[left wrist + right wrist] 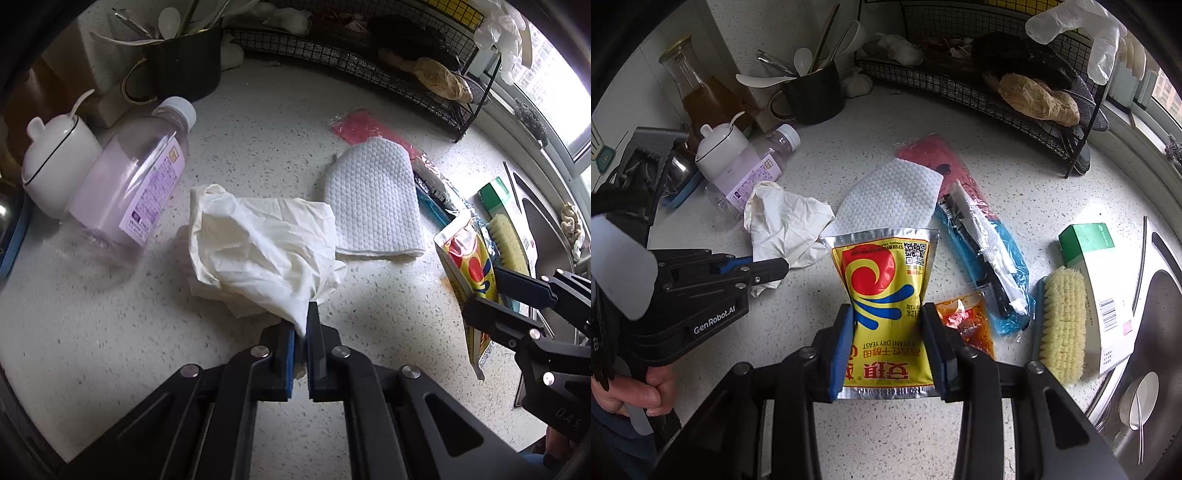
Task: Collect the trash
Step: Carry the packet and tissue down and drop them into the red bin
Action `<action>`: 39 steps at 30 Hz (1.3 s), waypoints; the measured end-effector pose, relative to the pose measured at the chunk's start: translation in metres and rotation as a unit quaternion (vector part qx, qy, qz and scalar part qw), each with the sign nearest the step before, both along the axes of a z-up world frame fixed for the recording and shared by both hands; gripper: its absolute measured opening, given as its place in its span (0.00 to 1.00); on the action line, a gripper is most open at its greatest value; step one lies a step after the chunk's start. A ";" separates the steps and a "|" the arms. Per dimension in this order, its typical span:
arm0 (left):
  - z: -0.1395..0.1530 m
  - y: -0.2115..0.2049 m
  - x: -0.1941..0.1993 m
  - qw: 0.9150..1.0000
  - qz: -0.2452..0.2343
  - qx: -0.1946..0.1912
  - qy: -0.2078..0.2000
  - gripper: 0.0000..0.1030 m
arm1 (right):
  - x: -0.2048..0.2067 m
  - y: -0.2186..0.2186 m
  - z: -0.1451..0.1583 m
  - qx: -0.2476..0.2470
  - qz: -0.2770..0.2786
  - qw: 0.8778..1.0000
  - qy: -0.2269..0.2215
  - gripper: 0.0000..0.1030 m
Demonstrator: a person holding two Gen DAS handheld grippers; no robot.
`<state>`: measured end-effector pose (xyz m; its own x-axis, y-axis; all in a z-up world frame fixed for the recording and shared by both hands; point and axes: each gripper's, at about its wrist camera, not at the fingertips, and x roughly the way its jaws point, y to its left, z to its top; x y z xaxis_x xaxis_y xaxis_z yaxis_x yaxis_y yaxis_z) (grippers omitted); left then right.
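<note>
My left gripper (306, 325) is shut on a crumpled white tissue (258, 251), which lies on the speckled counter (258, 129); the tissue also shows in the right wrist view (783, 229). My right gripper (888, 325) is shut on a yellow and red yeast packet (886, 295), held upright between the pads. The packet also shows at the right of the left wrist view (469, 266). A white embossed paper towel (373, 206) lies flat behind the tissue. A red sauce sachet (967, 321), a blue wrapper (993, 258) and a pink wrapper (934, 158) lie nearby.
A lying plastic bottle (136, 177), a white lidded pot (55, 155) and a dark utensil mug (184, 62) stand at the left. A wire rack (997, 85) runs along the back. A scrub brush (1063, 325), a green box (1097, 266) and the sink (1152, 332) are at the right.
</note>
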<state>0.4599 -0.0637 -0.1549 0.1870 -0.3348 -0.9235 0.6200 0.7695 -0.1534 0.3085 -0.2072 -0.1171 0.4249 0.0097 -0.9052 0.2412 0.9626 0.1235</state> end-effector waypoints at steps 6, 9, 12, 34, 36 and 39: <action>0.013 0.023 -0.042 0.997 0.073 0.012 -0.004 0.04 | -0.014 0.001 0.004 0.029 0.078 0.997 -0.001 0.34; 0.021 0.042 -0.066 0.994 0.112 0.013 -0.013 0.04 | -0.025 0.012 0.006 0.024 0.130 0.991 -0.009 0.34; 0.025 0.061 -0.091 0.989 0.146 0.018 -0.014 0.04 | -0.036 0.024 0.009 0.019 0.167 0.986 -0.015 0.34; 0.038 0.158 -0.325 0.972 0.234 0.003 -0.019 0.04 | -0.223 0.116 0.020 0.027 0.268 0.962 -0.044 0.34; 0.033 0.160 -0.341 0.972 0.233 0.004 -0.014 0.04 | -0.240 0.118 0.016 0.024 0.270 0.962 -0.043 0.34; 0.022 0.162 -0.363 0.973 0.231 0.002 -0.002 0.04 | -0.260 0.121 0.006 0.023 0.270 0.962 -0.032 0.34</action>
<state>0.0974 0.0988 -0.1329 0.3198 -0.2106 -0.9238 0.2092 0.9666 -0.1479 0.0486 -0.0861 -0.1111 0.4018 0.2833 -0.8708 -0.3013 0.9389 0.1664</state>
